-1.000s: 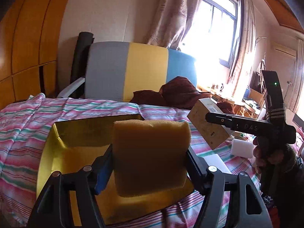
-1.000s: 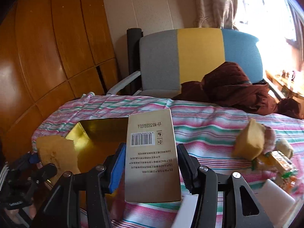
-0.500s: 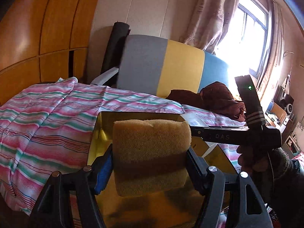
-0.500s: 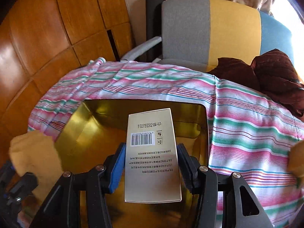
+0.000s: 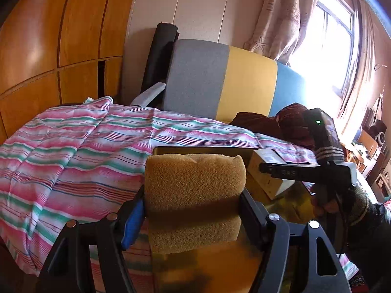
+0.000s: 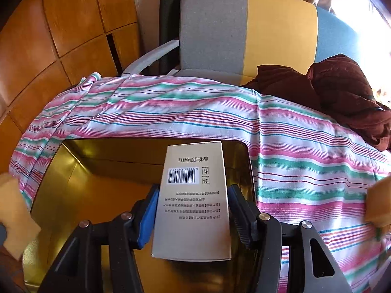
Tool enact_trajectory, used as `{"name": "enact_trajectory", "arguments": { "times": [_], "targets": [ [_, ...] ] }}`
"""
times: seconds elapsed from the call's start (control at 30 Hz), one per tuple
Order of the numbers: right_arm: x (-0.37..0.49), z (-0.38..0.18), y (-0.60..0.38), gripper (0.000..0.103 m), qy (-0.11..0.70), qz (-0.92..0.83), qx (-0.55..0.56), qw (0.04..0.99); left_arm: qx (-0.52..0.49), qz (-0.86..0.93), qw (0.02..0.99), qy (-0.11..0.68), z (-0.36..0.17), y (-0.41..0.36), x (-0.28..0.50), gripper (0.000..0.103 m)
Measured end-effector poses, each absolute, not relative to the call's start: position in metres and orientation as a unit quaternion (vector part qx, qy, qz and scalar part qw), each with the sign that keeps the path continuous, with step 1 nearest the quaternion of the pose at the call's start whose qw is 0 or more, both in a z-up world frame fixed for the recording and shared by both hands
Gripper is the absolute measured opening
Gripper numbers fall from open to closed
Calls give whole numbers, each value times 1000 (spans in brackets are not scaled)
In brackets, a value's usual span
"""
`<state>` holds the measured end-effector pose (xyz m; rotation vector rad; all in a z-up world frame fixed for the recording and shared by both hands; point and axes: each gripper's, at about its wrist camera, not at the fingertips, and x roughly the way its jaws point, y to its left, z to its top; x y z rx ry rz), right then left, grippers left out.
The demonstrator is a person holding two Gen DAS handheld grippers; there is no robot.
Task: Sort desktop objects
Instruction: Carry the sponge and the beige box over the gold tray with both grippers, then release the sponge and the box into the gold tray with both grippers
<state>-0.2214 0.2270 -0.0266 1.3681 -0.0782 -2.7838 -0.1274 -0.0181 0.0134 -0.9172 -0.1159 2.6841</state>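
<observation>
Your left hand-held gripper (image 5: 193, 210) clamps the sponge (image 5: 194, 195), right hand-held gripper (image 6: 193, 210) clamps the box (image 6: 193, 205) over the gold tray (image 6: 73, 178).

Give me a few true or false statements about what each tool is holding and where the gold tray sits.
1. The left tool grips a yellow sponge. True.
2. The right tool is empty. False: it is shut on a barcoded box.
3. The box hangs over the gold tray. True.
4. The tray sits on bare wood. False: it lies on a striped cloth.
5. A dark red garment lies by the chair. True.
</observation>
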Motion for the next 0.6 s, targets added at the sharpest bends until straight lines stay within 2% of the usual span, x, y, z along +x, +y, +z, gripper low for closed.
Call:
{"name": "enact_trajectory", "arguments": {
  "times": [0.03, 0.17, 0.2, 0.6],
  "targets": [
    [-219, -25, 227, 65, -25, -899, 437, 20, -322, 934, 148, -36, 14, -19, -132, 71],
    [-200, -9, 226, 77, -17, -914, 404, 24, -341, 927, 156, -23, 11, -19, -155, 71],
    [-195, -6, 226, 84, -11, -918, 397, 22, -344, 926, 157, -18, 10, -19, -160, 71],
    [-125, 19, 237, 89, -34, -938, 341, 52, -396, 896, 200, -6, -9, -1, -215, 71]
  ]
}}
